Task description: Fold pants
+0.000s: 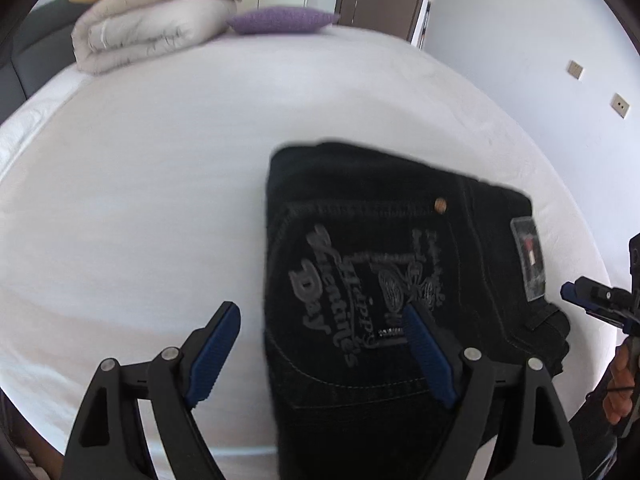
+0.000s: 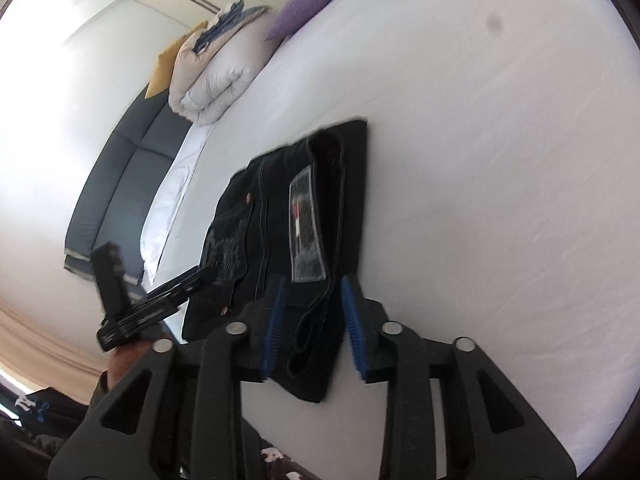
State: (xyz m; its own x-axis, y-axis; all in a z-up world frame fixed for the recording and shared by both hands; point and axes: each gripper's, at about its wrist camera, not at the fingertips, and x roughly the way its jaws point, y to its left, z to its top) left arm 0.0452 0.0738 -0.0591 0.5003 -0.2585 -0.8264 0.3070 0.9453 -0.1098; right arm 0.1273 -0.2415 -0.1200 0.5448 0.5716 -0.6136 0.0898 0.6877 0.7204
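Observation:
The black pants (image 1: 392, 260) lie folded into a compact block on the white bed (image 1: 160, 184), back pocket with grey lettering facing up. My left gripper (image 1: 320, 320) is open, its jaws wide apart over the block's left edge, holding nothing. My right gripper (image 2: 312, 304) is open, its jaws either side of the waistband end with the belt loop (image 2: 316, 320), and nothing is pinched. The pants also show in the right wrist view (image 2: 288, 216). The right gripper shows at the right edge of the left wrist view (image 1: 596, 296); the left one shows in the right wrist view (image 2: 152, 300).
A folded beige duvet (image 1: 148, 28) and a purple cushion (image 1: 280, 20) lie at the far end of the bed. A grey headboard (image 2: 120, 168) runs along that end. A wall with sockets (image 1: 620, 105) stands on the right.

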